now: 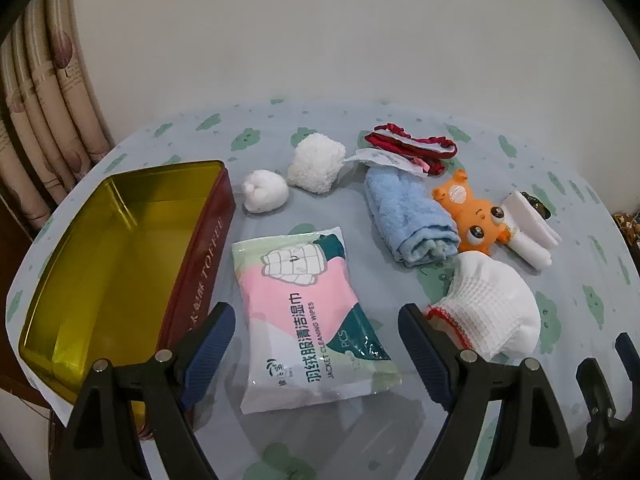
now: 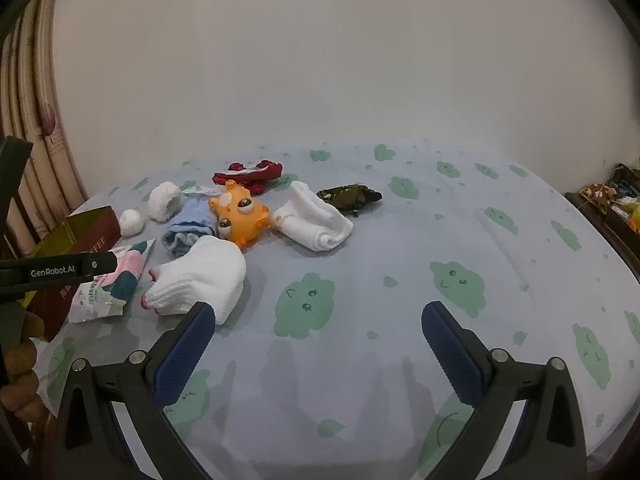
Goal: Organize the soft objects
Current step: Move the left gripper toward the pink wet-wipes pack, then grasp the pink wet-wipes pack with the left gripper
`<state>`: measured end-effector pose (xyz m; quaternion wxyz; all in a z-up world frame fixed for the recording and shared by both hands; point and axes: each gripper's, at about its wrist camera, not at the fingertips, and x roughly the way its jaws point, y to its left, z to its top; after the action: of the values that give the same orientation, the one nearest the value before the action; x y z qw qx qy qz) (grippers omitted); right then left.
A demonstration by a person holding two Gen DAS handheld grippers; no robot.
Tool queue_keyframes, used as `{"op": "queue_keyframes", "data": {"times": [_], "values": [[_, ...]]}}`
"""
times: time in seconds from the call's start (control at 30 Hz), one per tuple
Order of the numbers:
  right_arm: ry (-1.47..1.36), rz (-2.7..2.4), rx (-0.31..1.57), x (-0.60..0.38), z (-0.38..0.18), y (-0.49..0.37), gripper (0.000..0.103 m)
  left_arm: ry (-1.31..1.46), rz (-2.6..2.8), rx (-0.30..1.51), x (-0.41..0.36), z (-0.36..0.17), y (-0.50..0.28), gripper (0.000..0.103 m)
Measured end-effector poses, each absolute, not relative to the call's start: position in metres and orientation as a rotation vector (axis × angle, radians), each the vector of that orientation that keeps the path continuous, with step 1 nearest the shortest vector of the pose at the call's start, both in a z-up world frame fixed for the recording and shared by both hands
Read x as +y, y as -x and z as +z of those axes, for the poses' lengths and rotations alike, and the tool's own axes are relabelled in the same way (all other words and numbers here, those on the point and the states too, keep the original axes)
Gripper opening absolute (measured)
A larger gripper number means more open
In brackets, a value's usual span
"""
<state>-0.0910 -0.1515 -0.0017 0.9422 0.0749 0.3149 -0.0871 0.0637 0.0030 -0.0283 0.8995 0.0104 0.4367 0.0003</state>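
My left gripper (image 1: pixel 318 350) is open, its jaws on either side of the near end of a pack of wet wipes (image 1: pixel 310 316) lying flat on the table. An open red toffee tin (image 1: pixel 120 256) with a gold inside stands left of it. Beyond lie a white ball (image 1: pixel 265 191), a fluffy white roll (image 1: pixel 316 162), a blue towel roll (image 1: pixel 412 218), an orange squishy toy (image 1: pixel 476 216), a red cloth (image 1: pixel 412 146), a white folded cloth (image 1: pixel 530 232) and a white knitted glove (image 1: pixel 490 308). My right gripper (image 2: pixel 318 344) is open and empty above bare tablecloth, right of the glove (image 2: pixel 200 276).
The table (image 2: pixel 400 280) has a light blue cloth with green cloud prints. A dark green patterned item (image 2: pixel 350 196) lies behind the white folded cloth (image 2: pixel 314 220). A curtain (image 1: pixel 44 112) hangs at the left. A wall stands behind the table. Clutter (image 2: pixel 616 200) sits off the right edge.
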Motion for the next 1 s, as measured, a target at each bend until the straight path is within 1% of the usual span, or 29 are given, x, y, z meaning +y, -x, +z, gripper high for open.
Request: {"op": "queue_keyframes", "data": {"times": [0.4, 0.57, 0.77, 1.0], "values": [[-0.148, -0.174, 0.662, -0.153, -0.009, 0.088, 0.103, -0.015, 0.005, 0.943, 0.004, -0.043, -0.076, 0.086], [-0.149, -0.179, 0.671, -0.155, -0.011, 0.086, 0.103, -0.004, 0.004, 0.996, 0.006, -0.052, -0.087, 0.086], [-0.158, -0.18, 0.684, -0.158, -0.013, 0.083, 0.103, -0.08, -0.003, 1.015, -0.002, -0.064, -0.092, 0.086], [-0.156, -0.182, 0.686, -0.16, -0.014, 0.083, 0.103, -0.085, -0.043, 0.977, -0.001, -0.062, -0.086, 0.07]]}}
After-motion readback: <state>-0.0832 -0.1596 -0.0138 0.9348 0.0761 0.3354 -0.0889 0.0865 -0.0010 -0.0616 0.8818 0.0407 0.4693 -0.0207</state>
